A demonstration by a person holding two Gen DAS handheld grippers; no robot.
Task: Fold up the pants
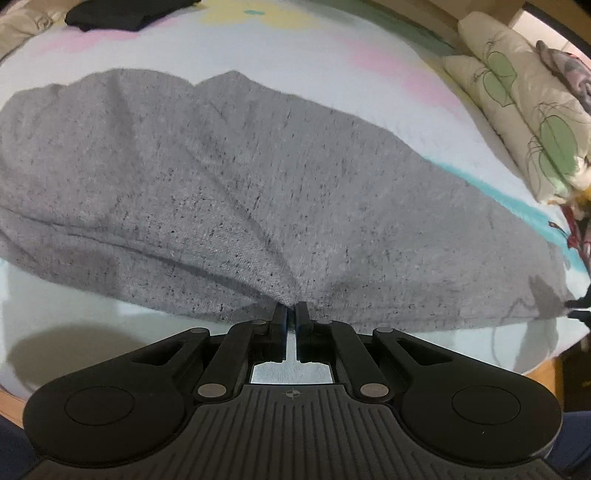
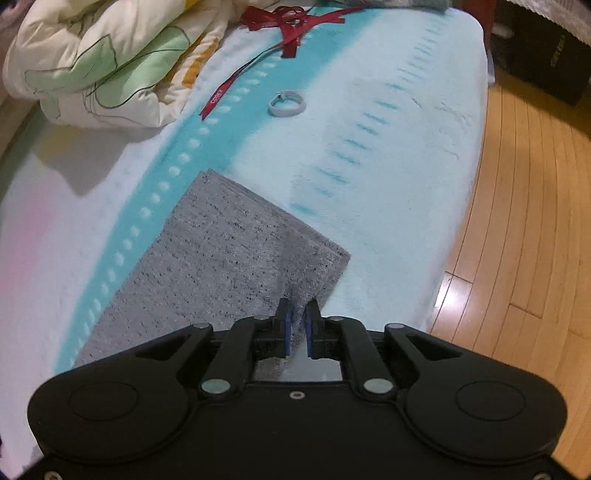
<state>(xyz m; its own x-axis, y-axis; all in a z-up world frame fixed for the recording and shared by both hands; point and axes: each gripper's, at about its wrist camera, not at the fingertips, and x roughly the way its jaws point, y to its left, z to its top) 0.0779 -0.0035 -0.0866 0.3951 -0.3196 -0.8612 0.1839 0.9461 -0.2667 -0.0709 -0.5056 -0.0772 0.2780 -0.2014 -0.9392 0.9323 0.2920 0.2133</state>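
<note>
The grey speckled pants [image 1: 229, 192] lie spread on a pale blanket [image 1: 295, 55] on the bed. My left gripper [image 1: 290, 308] is shut on the near edge of the pants, and the cloth puckers into creases at the fingertips. In the right wrist view a leg end of the pants [image 2: 221, 258] lies flat beside a turquoise stripe. My right gripper [image 2: 298, 306] is shut on the near edge of that leg end, close to its corner. The far right corner of the pants [image 1: 543, 299] casts a shadow.
A folded black garment [image 1: 125, 14] lies at the far left. A leaf-printed quilt [image 2: 107, 62] is bunched at the bed's side. A red ribbon [image 2: 280, 33] and a small grey ring [image 2: 287, 103] lie on the blanket. Wooden floor [image 2: 524, 229] is on the right.
</note>
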